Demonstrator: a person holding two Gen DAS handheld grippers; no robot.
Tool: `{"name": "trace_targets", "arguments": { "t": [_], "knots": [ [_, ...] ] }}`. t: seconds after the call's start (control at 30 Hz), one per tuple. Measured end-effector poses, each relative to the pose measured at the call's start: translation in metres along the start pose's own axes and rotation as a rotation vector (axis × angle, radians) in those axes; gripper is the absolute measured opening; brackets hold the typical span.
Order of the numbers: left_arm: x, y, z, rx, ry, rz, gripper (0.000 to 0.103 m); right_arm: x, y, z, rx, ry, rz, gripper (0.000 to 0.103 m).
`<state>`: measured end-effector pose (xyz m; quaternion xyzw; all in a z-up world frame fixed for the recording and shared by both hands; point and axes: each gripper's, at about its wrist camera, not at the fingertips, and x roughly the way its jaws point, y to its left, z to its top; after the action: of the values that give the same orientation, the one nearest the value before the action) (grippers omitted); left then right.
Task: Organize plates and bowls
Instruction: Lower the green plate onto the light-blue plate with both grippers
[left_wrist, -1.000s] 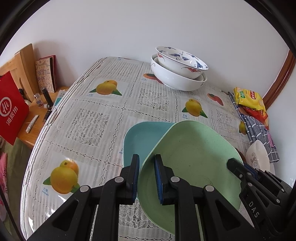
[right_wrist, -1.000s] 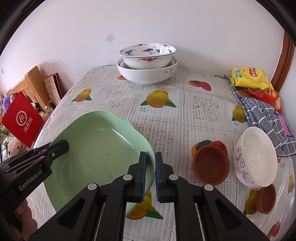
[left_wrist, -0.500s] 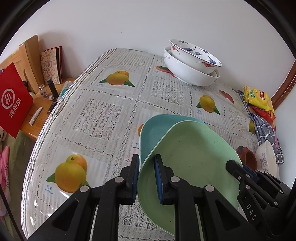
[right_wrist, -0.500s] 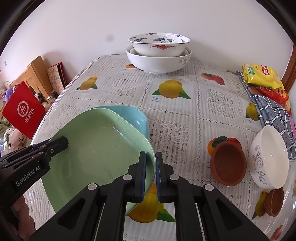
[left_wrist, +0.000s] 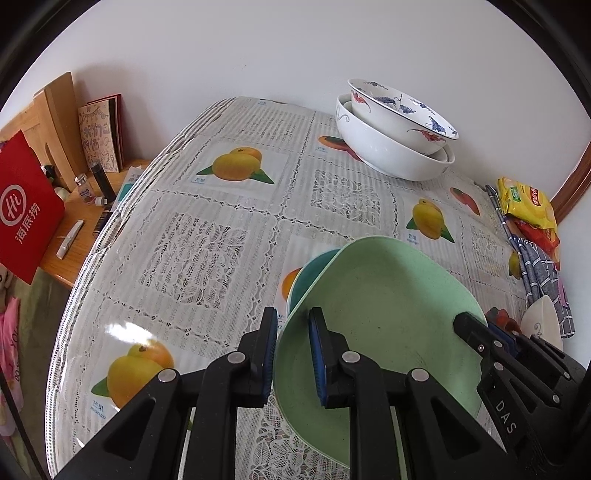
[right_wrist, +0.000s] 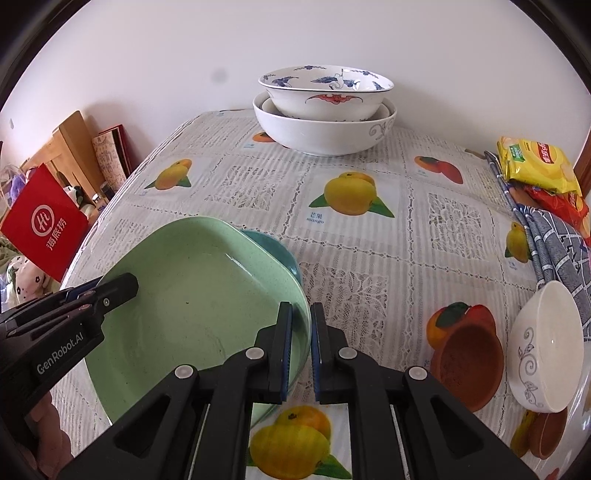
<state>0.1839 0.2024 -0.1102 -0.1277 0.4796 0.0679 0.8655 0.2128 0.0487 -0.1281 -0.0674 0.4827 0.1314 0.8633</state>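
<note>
Green plate (left_wrist: 388, 314) over teal plate (left_wrist: 310, 271), rims clamped by left gripper (left_wrist: 293, 356) and right gripper (right_wrist: 300, 349), "mango" printed on table (right_wrist: 454, 218), red bag (right_wrist: 44, 221)

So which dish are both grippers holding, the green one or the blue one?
The light green plate. The fingers of the left gripper and right gripper pinch its rim on opposite sides. The teal plate only peeks out from behind it, ungripped.
</note>
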Motion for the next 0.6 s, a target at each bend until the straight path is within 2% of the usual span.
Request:
{"name": "trace_targets", "arguments": {
  "t": [0.3,0.6],
  "knots": [
    [0.003,-0.001,-0.003,0.021,0.007,0.005,0.017,0.019,0.001,0.014,-0.009,0.003,0.019,0.014],
    [0.003,0.003,-0.007,0.009,0.027,-0.024,0.017,0.021,0.002,0.022,-0.019,-0.002,0.041,0.018]
  ]
}}
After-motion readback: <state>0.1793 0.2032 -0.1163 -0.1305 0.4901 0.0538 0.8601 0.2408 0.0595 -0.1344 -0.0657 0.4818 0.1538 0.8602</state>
